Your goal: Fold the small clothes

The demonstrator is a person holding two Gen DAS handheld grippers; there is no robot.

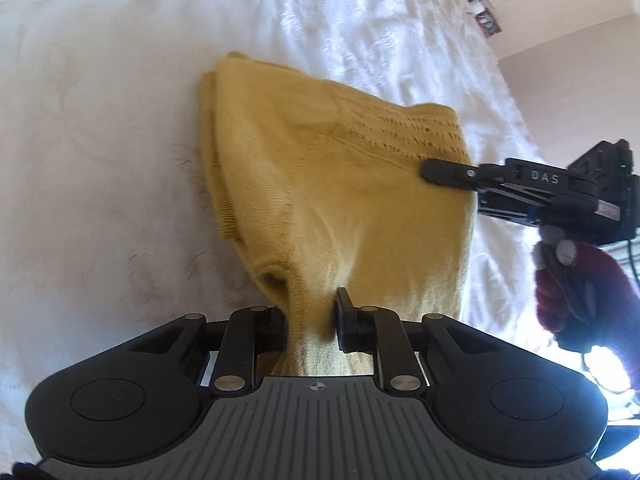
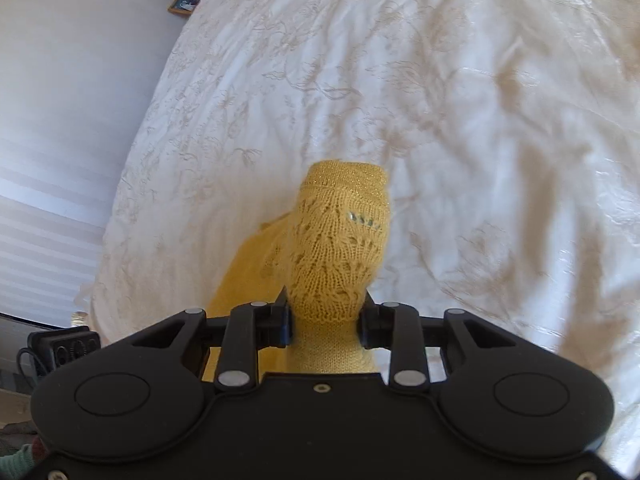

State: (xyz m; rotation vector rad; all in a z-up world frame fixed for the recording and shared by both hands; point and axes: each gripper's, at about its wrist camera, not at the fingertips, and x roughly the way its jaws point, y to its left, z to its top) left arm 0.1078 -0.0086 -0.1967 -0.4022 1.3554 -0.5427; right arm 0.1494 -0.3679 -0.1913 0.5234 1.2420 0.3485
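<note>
- My left tongs (image 1: 312,320) are clamped on the near edge of the yellow knit top (image 1: 320,184).
- My right tongs (image 2: 325,320) pinch its lacy right end.
- The rest lies far from me on the bed (image 1: 120,160).

White embroidered bedspread (image 2: 440,100) — pale wall (image 2: 72,80)

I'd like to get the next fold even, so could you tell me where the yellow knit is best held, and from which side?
Hold the knit at two spread points of its near edge, coming from the near side, angled down. It is limp and drapes, so one pinch would let it sag. The left gripper has the plain edge bunched in its jaws; the right gripper clamps the lacy end.
</note>
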